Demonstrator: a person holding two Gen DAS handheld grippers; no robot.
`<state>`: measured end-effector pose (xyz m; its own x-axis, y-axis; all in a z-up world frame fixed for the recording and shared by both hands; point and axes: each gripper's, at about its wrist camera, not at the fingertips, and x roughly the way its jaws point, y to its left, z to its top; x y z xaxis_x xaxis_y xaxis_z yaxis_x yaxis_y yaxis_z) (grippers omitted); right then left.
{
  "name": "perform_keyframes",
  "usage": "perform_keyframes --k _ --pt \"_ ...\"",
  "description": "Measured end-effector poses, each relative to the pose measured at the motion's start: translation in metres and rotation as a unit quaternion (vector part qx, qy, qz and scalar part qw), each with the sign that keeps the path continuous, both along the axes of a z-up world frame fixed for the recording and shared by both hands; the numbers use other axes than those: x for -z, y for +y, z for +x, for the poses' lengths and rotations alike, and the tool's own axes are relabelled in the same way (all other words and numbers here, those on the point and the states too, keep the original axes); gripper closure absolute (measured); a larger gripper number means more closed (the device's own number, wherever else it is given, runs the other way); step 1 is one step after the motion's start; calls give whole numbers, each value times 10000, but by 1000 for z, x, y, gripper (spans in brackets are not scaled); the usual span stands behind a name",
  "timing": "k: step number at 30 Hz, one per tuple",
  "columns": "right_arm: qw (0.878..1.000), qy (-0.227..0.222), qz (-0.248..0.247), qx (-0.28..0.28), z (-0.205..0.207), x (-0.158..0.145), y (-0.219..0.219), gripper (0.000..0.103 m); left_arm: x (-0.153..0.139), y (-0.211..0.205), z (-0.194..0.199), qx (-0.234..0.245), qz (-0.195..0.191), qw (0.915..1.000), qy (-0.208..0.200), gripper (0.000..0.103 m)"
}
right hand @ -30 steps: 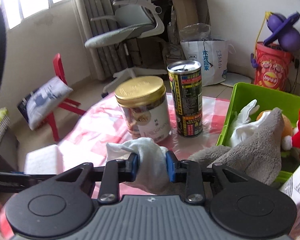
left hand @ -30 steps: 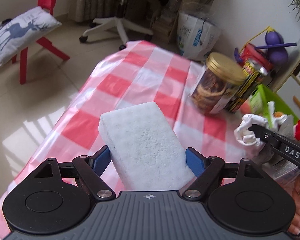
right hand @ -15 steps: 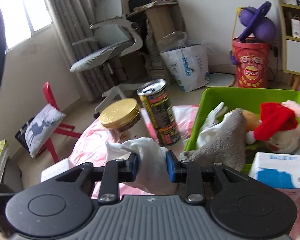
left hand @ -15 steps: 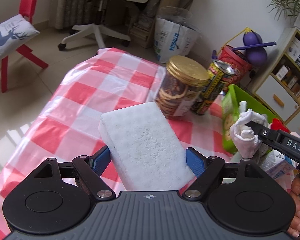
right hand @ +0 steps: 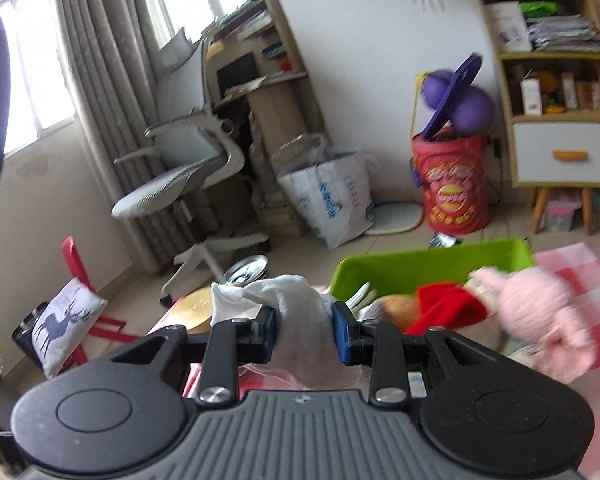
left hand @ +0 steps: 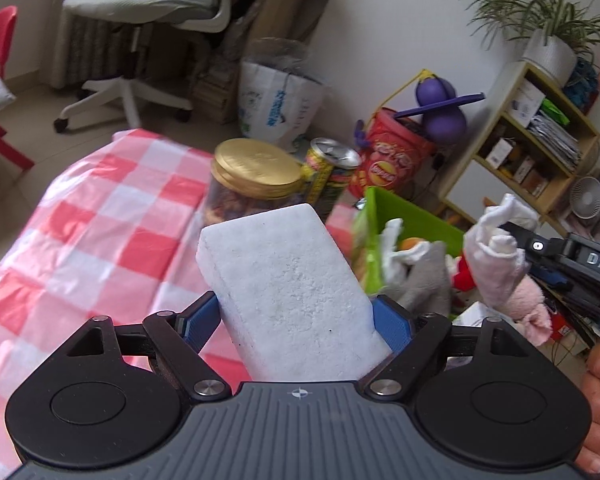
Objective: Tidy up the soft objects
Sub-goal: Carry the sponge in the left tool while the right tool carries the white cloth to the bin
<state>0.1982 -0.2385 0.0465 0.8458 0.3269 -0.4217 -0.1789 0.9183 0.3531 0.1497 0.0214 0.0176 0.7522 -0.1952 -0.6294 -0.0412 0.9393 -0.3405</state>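
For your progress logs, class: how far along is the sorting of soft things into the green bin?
Done: the green plastic bin already holds a grey plush and a red-hatted soft toy. In hand: the left gripper clamps a white rectangular sponge block, and the right gripper clamps a white crumpled cloth near the bin. Left: dropping both in.
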Motion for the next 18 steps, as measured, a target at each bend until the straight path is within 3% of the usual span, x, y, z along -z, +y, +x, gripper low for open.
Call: perform_keyframes --k 10,18 --pt "9933 -131 757 862 -19 -19 -67 90 -12 -19 10 49 -496 9982 -335 22" --pt "9883 -51 924 1210 -17 -16 -96 90 -24 -31 18 59 -652 9961 -585 22"
